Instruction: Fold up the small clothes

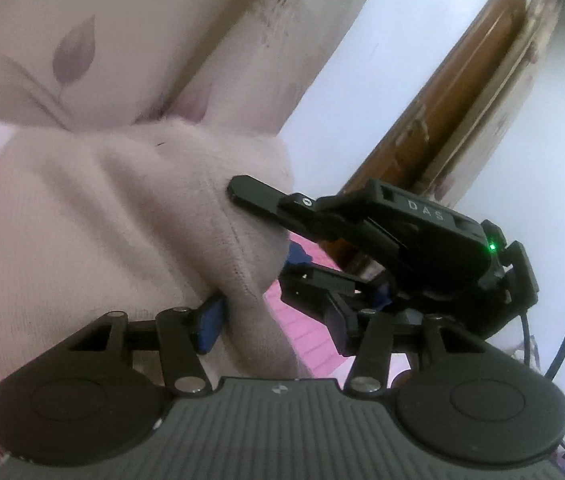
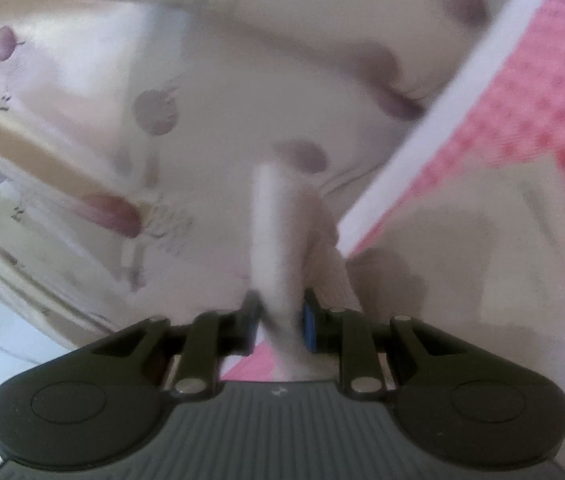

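I see a home bedroom: a pink checked bedsheet (image 2: 522, 100), a leaf-print curtain (image 1: 62, 48), and a wooden door frame (image 1: 462, 92) far right.

The right wrist view is motion-blurred throughout: the leaf-print fabric (image 2: 154, 112) behind loses its pattern to smears, and the pink checked sheet (image 2: 542, 92) runs off the right edge. The pale garment (image 2: 278, 240) pinched there is soft-edged, and its lower end disappears behind the gripper body. In the left wrist view, the left gripper (image 1: 282, 312) has its right finger hidden behind the right gripper (image 1: 266, 236), and the garment covers all but the blue pad of the left finger. The garment's left side is cut by the frame edge. The wooden door frame (image 1: 462, 100) is cropped at the top.
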Available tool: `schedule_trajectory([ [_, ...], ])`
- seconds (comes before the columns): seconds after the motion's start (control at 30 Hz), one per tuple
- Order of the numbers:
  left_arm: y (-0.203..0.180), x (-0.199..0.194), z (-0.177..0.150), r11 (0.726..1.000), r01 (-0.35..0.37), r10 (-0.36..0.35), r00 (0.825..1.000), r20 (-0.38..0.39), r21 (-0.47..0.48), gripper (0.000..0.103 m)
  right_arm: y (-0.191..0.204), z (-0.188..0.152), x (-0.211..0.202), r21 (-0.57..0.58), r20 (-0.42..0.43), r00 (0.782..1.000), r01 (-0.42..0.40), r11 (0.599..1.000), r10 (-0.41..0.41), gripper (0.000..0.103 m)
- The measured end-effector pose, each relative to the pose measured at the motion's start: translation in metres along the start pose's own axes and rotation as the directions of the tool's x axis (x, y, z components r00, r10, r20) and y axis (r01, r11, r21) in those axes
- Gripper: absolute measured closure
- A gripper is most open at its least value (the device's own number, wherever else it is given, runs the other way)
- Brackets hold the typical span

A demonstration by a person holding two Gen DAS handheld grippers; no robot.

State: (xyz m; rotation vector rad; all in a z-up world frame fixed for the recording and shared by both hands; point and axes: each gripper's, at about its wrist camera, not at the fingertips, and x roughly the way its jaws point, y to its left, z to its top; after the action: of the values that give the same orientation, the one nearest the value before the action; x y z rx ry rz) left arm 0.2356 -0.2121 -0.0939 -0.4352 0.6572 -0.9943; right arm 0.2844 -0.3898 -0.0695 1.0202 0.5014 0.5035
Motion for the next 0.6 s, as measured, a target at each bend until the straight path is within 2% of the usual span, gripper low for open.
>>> schedule_trajectory([
  [0.07, 0.002, 0.009, -0.002, 1.000, 0.002, -0.002, 1.000, -0.019, 0.002, 0.047, -0.013, 0.002, -0.003, 0.013, 0.009, 1.000, 0.019, 1.000, -0.019, 0.080],
  [0.13, 0.002, 0.016, -0.005, 1.000, 0.006, -0.005, 0.999, -0.038, 0.017, 0.036, -0.023, 0.004, -0.003, 0.016, 0.016, 0.999, 0.040, 0.999, -0.040, 0.080],
  [0.17, 0.001, 0.018, -0.005, 1.000, 0.005, -0.004, 0.999, -0.038, 0.027, 0.034, -0.029, 0.005, -0.003, 0.021, 0.017, 0.999, 0.049, 0.999, -0.050, 0.080],
  [0.27, 0.000, 0.008, -0.007, 0.999, 0.014, -0.013, 0.999, -0.031, 0.040, 0.024, -0.044, 0.007, -0.004, 0.036, 0.015, 0.997, 0.076, 0.996, -0.077, 0.079],
  [0.3, -0.002, 0.001, -0.007, 1.000, -0.014, 0.015, 0.999, -0.047, 0.018, 0.018, -0.050, 0.008, -0.007, 0.043, 0.015, 0.996, 0.088, 0.995, -0.089, 0.079],
  [0.37, -0.005, -0.016, -0.006, 1.000, -0.014, 0.014, 1.000, -0.003, 0.007, 0.014, -0.061, 0.009, -0.012, 0.076, 0.009, 0.997, 0.073, 0.994, -0.074, 0.076],
  [0.43, -0.004, -0.042, -0.003, 0.999, -0.050, 0.049, 0.996, 0.070, 0.012, 0.006, -0.066, 0.009, -0.013, 0.096, 0.003, 0.999, 0.048, 0.994, -0.049, 0.075],
  [0.47, -0.004, -0.054, -0.002, 0.997, -0.075, 0.073, 0.992, 0.103, 0.018, 0.006, -0.066, 0.009, -0.013, 0.090, -0.003, 0.999, 0.046, 0.995, -0.046, 0.071],
  [0.53, 0.005, -0.074, -0.002, 0.988, -0.147, 0.139, 0.977, 0.159, 0.043, 0.006, -0.062, 0.009, -0.011, 0.069, -0.019, 0.999, 0.027, 0.997, -0.026, 0.053],
  [0.57, 0.012, -0.079, -0.003, 0.983, -0.179, 0.171, 0.972, 0.162, 0.037, 0.006, -0.057, 0.009, -0.008, 0.052, -0.025, 1.000, 0.014, 0.999, -0.013, 0.038],
  [0.6, 0.020, -0.081, -0.004, 0.979, -0.204, 0.199, 0.968, 0.151, 0.019, 0.007, -0.052, 0.009, -0.005, 0.036, -0.030, 1.000, 0.009, 0.999, -0.008, 0.028],
])
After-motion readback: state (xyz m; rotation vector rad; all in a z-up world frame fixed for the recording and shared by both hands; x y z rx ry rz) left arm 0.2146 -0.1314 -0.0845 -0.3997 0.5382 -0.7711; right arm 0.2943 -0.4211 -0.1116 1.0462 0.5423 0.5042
